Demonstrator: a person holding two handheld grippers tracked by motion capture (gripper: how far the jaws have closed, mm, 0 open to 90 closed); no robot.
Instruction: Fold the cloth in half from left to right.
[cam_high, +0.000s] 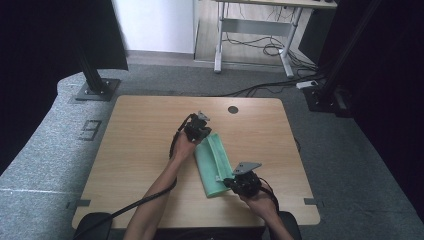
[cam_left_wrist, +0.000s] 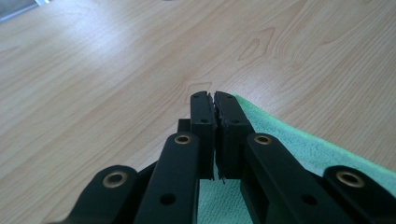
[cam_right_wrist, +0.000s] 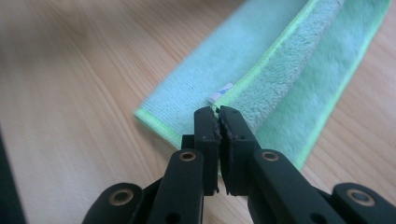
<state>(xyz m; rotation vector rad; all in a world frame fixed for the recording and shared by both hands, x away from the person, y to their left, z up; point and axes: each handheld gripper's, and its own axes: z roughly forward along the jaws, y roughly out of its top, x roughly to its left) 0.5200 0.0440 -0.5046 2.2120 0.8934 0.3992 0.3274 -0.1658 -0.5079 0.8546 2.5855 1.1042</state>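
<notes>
Lying folded into a long strip at centre frame on the wooden table, the green cloth shows a brighter stitched hem. Left gripper at its upper end, right gripper at its lower end, both pressed together. Right gripper view catches a small white tag, unreadable.

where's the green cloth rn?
High view: green cloth lies folded right of centre on the table, between the left tongs and right tongs.
</notes>
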